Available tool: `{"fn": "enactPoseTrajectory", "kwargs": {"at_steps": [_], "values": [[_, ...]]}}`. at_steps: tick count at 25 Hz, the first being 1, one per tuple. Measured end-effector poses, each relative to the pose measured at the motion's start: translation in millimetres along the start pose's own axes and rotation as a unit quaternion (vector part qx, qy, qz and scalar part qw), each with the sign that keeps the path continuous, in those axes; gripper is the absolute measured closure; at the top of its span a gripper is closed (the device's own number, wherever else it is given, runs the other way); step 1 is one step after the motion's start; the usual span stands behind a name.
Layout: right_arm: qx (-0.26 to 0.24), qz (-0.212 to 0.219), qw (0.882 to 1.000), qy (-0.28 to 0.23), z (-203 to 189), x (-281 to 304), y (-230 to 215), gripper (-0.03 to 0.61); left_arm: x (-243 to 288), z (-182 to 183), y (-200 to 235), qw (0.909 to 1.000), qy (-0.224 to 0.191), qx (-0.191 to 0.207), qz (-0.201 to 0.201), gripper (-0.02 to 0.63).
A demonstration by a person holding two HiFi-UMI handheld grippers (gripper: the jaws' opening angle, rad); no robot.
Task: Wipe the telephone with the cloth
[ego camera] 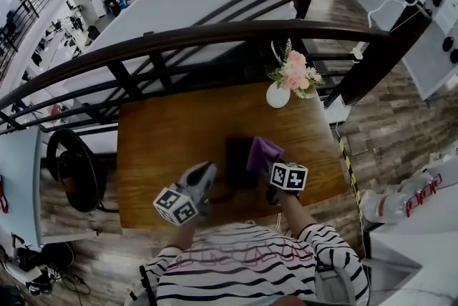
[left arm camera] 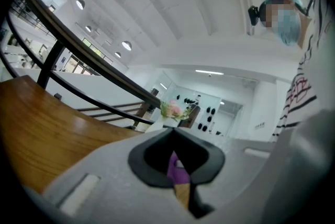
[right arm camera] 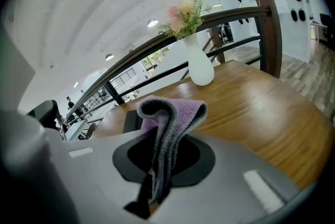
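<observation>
Wooden table (ego camera: 164, 133) by a railing, vase (ego camera: 278, 95) at the far edge. The dark phone (ego camera: 238, 163) lies flat near my edge, between my two grippers. My right gripper (ego camera: 270, 167) has its jaws pinched on the purple cloth (ego camera: 263, 152), which hangs in a fold over the phone's right side. My left gripper (ego camera: 206, 173) sits just left of the phone, jaws together on nothing. I'd lower the fold flat onto the phone and drag evenly, using the left to steady it so it doesn't slide
</observation>
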State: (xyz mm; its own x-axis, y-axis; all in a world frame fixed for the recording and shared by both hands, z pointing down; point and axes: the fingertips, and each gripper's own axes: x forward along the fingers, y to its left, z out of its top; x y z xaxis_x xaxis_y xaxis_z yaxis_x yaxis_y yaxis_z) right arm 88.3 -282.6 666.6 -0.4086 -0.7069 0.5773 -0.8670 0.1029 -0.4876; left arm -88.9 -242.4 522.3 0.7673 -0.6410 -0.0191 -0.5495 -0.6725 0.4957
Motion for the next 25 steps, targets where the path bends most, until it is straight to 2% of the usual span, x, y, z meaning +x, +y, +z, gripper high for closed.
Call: {"fn": "enactPoseTrajectory", "kwargs": {"at_steps": [6, 10, 13, 18, 25], "values": [[-0.018, 0.085, 0.996, -0.026, 5.1, -15.2, 64.5, 0.541, -10.2, -0.2, -4.0, 0.9999, -0.009, 0.001, 0.013, 0.614], [-0.033, 0.151, 0.988, 0.004, -15.4, -4.0, 111.8, 0.541, -21.3, -0.2, -2.9, 0.9994, -0.016, 0.002, 0.029, 0.614], [-0.046, 0.171, 0.983, 0.037, -38.0, 11.1, 131.2, 0.541, -29.9, 0.4, -2.1, 0.9989, -0.022, 0.005, 0.041, 0.614], [-0.051, 0.142, 0.985, 0.078, -64.2, 33.6, 118.2, 0.541, -37.5, 1.0, -0.3, 0.9984, -0.025, 0.005, 0.051, 0.614], [-0.020, 0.070, 0.995, 0.065, -58.5, 21.6, 52.5, 0.541, -30.0, -5.6, -2.5, 0.9990, -0.019, -0.003, 0.042, 0.614]]}}
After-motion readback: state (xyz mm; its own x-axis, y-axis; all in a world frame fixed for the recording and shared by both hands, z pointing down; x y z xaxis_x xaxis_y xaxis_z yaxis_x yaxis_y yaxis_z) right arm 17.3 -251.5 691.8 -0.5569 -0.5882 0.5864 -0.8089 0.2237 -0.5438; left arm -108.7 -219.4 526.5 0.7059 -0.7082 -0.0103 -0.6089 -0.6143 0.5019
